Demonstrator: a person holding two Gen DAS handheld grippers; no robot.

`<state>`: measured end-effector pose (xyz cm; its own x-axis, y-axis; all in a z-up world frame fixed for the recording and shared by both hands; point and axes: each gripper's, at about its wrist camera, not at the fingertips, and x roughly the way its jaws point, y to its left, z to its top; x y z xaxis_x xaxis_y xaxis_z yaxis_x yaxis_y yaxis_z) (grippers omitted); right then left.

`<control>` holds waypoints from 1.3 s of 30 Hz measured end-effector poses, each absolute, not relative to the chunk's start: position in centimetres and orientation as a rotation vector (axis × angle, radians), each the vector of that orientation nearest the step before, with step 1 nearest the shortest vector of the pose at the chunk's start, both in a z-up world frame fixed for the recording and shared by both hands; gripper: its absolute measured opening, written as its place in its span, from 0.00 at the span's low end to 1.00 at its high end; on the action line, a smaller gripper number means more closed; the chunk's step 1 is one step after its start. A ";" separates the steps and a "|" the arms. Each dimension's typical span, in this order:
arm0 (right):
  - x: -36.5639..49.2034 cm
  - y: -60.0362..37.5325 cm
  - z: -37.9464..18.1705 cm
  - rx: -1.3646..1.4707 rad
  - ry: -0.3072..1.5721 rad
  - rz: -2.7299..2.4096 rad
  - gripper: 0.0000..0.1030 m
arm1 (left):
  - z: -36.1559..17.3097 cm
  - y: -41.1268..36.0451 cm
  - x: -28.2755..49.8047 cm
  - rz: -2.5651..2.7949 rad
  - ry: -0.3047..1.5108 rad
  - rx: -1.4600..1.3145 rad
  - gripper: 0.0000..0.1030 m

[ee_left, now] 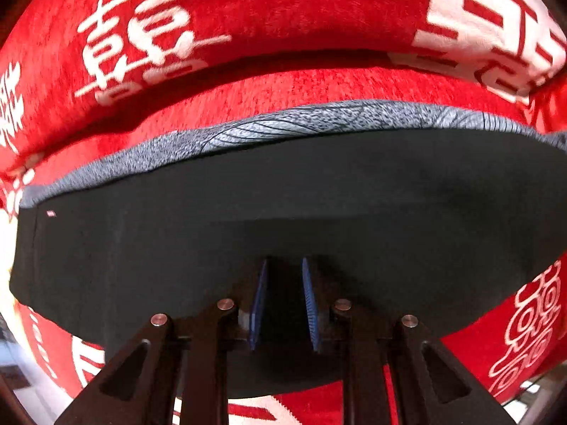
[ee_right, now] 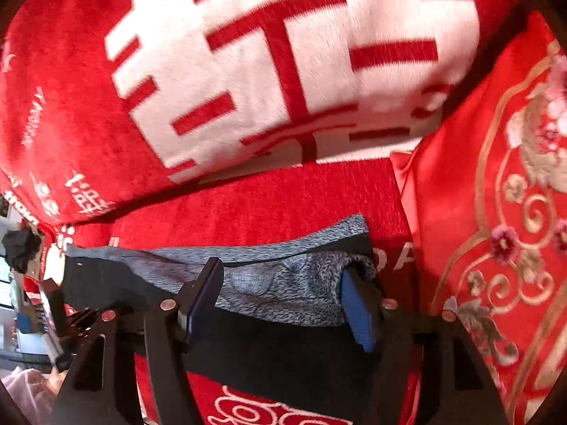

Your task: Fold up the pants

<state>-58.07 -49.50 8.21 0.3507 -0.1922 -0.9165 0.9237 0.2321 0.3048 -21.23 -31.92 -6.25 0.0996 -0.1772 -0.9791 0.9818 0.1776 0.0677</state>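
The pants (ee_left: 248, 219) are black with a grey patterned band (ee_left: 319, 120) along the far edge. They lie flat on a red blanket. My left gripper (ee_left: 283, 269) sits low over the near edge of the black cloth, its blue pads a small gap apart with dark cloth between them. In the right wrist view the pants (ee_right: 276, 283) are bunched, grey cloth over black. My right gripper (ee_right: 283, 283) is open wide, with a finger on each side of the grey bunch.
The red blanket (ee_left: 283, 10) with white characters covers the surface and rises in a thick fold behind the pants. A red embroidered cushion (ee_right: 496, 194) stands at the right. Another black gripper frame (ee_right: 53, 301) and clutter show at the far left.
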 end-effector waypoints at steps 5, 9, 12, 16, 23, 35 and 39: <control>-59.1 -49.4 10.6 1.040 0.774 -0.956 0.67 | -6.5 -32.4 -21.3 -1.091 1.093 1.003 0.21; -60.5 -50.6 12.8 1.030 0.691 -1.050 0.67 | -6.1 -32.9 -21.0 -1.083 1.117 0.990 0.21; -60.4 -49.8 11.6 1.111 0.760 -1.054 0.67 | -4.5 -34.0 -21.2 -1.097 1.121 0.959 0.21; -60.6 -45.4 8.0 1.219 0.841 -1.063 0.66 | -4.3 -34.3 -21.9 -1.117 1.131 0.943 0.21; -62.7 -42.5 2.0 1.408 0.806 -1.176 0.30 | -5.5 -34.1 -22.9 -1.098 1.107 0.980 0.30; -64.3 -42.7 2.5 1.409 0.768 -1.089 0.40 | -5.3 -35.5 -23.7 -1.084 1.121 0.967 0.72; -64.9 -41.0 0.8 1.479 0.660 -1.103 0.51 | -5.9 -34.9 -23.4 -1.058 1.119 0.927 0.82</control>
